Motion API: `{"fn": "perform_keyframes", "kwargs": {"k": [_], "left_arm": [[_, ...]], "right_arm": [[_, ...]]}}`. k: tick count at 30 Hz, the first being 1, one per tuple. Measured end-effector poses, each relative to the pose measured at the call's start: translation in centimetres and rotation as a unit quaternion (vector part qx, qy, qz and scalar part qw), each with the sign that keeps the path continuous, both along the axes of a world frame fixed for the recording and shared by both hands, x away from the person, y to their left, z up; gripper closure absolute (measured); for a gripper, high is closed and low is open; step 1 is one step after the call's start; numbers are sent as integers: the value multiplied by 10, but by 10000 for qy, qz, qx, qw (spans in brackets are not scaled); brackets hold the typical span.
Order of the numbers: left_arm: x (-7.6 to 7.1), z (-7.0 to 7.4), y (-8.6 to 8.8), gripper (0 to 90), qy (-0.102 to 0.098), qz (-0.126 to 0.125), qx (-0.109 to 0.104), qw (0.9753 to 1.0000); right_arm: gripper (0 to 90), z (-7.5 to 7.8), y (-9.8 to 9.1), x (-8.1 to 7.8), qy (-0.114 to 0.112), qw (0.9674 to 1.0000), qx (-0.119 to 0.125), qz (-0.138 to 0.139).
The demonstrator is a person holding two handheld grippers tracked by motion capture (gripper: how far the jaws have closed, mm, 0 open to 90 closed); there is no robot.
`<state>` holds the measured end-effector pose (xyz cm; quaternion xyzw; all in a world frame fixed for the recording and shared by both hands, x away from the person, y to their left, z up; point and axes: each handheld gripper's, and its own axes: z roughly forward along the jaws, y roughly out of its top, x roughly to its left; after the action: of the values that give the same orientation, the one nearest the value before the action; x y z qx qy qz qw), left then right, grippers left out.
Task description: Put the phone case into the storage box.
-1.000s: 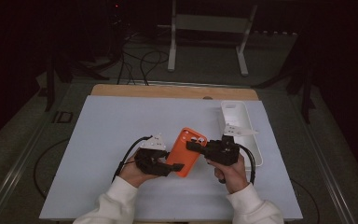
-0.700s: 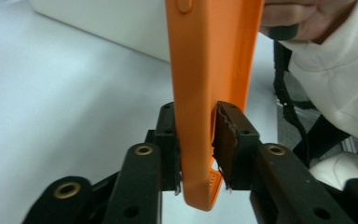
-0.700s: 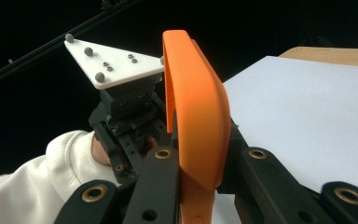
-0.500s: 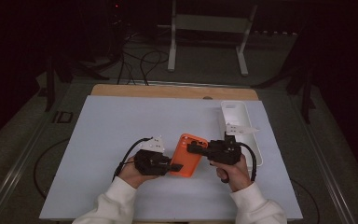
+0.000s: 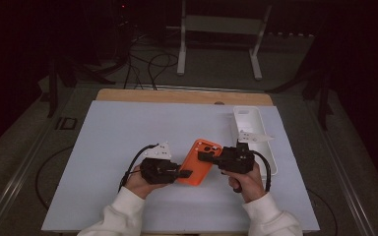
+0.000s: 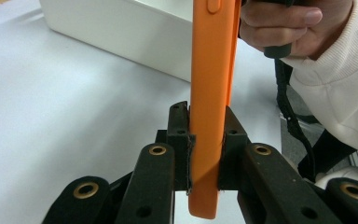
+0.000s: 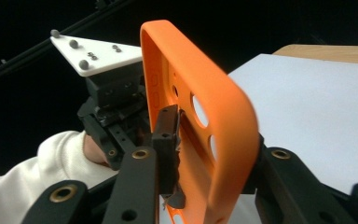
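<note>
I'm clamping my left tool (image 6: 205, 154) tight on the orange phone case's (image 5: 200, 162) lower edge w/ jaws just closed in, while my right tool (image 7: 209, 158) is easing open around the top end, so the handover's prob. shifting left, above the tabletop (image 5: 128, 128).

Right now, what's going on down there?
Left gripper shut on orange case. Right gripper just opening, case between its jaws. White tray beside, nothing blocking.

phone cases: 1, orange (image 5: 202, 161), between both sets of jaws
grippers: 2, left (image 5: 186, 173), right (image 5: 203, 156)
white trays: 1 (image 5: 256, 129), beyond the jaws
</note>
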<state>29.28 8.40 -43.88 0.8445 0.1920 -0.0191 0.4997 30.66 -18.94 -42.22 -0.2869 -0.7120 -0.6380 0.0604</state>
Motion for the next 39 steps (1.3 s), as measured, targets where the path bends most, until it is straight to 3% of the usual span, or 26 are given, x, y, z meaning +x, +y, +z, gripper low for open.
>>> {"fn": "perform_keyframes", "kwargs": {"k": [26,39], "left_arm": [[-1,4,6,801,-273,601,-4,9978],[-2,5,7,801,-413,919,38,9949]], "right_arm": [[212,1,-4,-4,-117,9968,-481,-631],[161,1,-6,-4,-124,9957,-498,-770]]}}
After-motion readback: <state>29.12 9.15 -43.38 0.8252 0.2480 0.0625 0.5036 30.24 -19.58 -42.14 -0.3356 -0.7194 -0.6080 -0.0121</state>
